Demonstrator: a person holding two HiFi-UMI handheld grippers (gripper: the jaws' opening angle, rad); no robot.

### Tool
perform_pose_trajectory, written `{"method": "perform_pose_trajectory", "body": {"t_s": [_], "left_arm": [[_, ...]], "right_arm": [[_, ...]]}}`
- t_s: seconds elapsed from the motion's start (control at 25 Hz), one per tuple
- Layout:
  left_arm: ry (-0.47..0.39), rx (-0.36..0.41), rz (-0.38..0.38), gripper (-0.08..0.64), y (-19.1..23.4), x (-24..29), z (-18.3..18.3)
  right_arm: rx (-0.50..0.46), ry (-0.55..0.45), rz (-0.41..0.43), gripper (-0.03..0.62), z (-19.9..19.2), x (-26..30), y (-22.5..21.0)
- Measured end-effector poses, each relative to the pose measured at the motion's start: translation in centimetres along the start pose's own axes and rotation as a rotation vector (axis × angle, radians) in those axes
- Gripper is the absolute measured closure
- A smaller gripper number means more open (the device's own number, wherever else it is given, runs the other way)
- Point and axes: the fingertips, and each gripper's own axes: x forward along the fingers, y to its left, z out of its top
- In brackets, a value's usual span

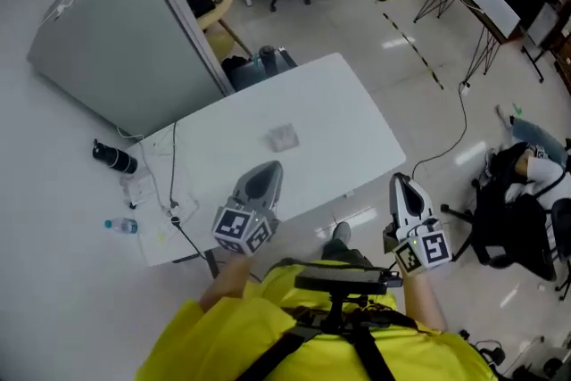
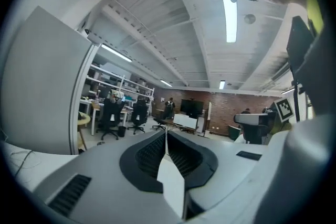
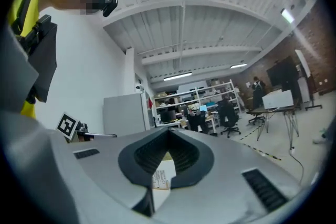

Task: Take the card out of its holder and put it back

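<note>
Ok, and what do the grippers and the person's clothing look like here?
Both the left gripper and right gripper have pale grey shells with dark ribbed fingers. Each carries a cube of black-and-white square markers. The person wears a yellow top under black straps.

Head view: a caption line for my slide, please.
Person's left gripper and right gripper, shut, at white table bearing a card holder.
</note>
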Motion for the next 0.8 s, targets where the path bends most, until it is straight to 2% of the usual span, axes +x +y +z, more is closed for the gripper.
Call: {"method": "perform_pose_trajectory", "body": {"t_s": [0.04, 0.12, 0.2, 0.32, 0.44, 0.56, 0.68, 0.8], "left_arm": [[-0.01, -0.004, 0.021, 0.522, 0.4, 0.9, 0.1], [-0.03, -0.02, 0.036, 0.509, 0.7, 2.6, 0.4], [-0.039, -0.016, 0.073, 0.454, 1.6, 4.0, 0.6], [-0.04, 0.017, 0.133, 0.448, 3.6, 5.3, 0.3], [0.004, 0.055, 0.063, 0.446, 5.5, 5.8, -2.1], [0.091, 0.095, 0.002, 0.446, 9.3, 6.6, -5.9], [0.178, 0.094, -0.047, 0.446, 13.0, 8.1, -10.2], [0.27, 0.133, -0.11, 0.44, 16.0, 10.1, -14.5]], "right_arm": [[-0.006, 0.019, 0.036, 0.586, 0.0, 1.4, -0.7], [-0.014, 0.048, 0.095, 0.586, -0.1, 3.7, -2.1], [-0.014, 0.068, 0.156, 0.586, -0.4, 6.5, -3.3], [-0.01, 0.112, 0.255, 0.586, -1.9, 11.1, -3.7], [-0.001, 0.148, 0.347, 0.586, -3.6, 14.6, -2.4], [-0.007, 0.176, 0.4, 0.586, -5.4, 17.8, -1.0], [-0.012, 0.223, 0.381, 0.586, -7.4, 20.2, -0.1], [0.006, 0.279, 0.362, 0.586, -9.6, 21.4, 0.8]]}}
